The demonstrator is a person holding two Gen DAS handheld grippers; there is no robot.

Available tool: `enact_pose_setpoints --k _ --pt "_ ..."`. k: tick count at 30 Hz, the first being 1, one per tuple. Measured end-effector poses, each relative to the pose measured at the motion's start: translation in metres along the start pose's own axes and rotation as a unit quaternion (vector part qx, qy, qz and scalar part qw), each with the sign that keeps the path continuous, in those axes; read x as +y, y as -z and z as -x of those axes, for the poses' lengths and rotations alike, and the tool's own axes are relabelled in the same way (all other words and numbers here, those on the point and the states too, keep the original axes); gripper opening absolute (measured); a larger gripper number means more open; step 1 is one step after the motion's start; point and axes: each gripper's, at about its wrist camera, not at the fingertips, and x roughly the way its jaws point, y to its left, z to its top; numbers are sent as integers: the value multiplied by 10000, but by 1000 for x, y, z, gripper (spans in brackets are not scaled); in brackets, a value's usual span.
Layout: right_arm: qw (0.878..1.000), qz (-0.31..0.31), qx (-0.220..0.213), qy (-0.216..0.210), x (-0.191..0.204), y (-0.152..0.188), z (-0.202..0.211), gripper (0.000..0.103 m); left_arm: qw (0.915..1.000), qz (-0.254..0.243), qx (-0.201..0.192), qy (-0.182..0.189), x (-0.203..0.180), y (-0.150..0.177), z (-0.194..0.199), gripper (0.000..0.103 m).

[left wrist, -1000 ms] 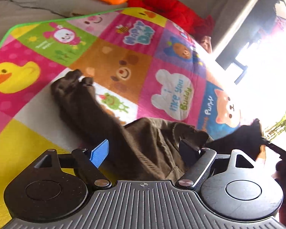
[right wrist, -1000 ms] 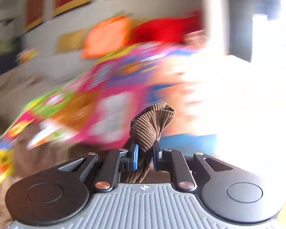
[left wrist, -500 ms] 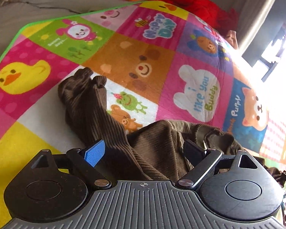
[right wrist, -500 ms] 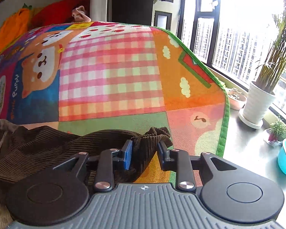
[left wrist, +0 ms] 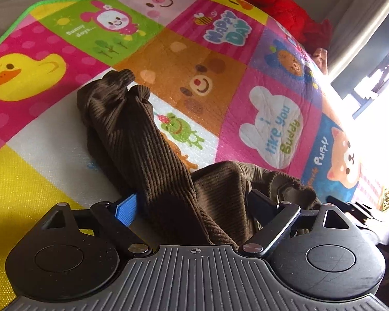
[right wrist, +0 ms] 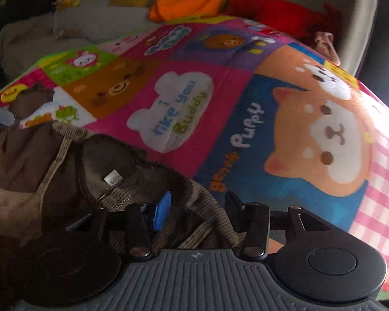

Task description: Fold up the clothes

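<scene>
A cartoon mat (left wrist: 246, 51) covers the bed. Brown corduroy trousers (left wrist: 132, 134) lie on it, legs stretching toward the duck square, waistband bunched near both grippers. The left gripper (left wrist: 192, 204) spreads wide over a leg. The right gripper (right wrist: 197, 207) gapes around the waistband (right wrist: 132, 181), not pinching it.

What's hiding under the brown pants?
Under the brown corduroy pants lies the cartoon play mat. A green frog peeks out beside the leg; whatever the pants cover can't be seen.
</scene>
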Motion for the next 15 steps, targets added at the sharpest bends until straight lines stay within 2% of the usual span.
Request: enact_pose_setpoints --k 3,7,10,13,15 --pt "9961 507 -82 713 4 -11 -23 31 9999 -40 -38 100 3 -5 -1 91" --pt "9782 1075 -262 1756 3 -25 -46 31 9998 -113 -97 114 2 -9 -2 91" --pt "9825 872 -207 1634 -12 -28 -48 31 9992 -279 -39 290 -1 -2 2 93" --pt "9923 180 -364 1172 -30 -22 -14 33 9954 -746 170 569 -8 13 14 95" --pt "9949 -251 -550 806 -40 -9 25 47 9914 -1023 407 701 -11 26 24 95"
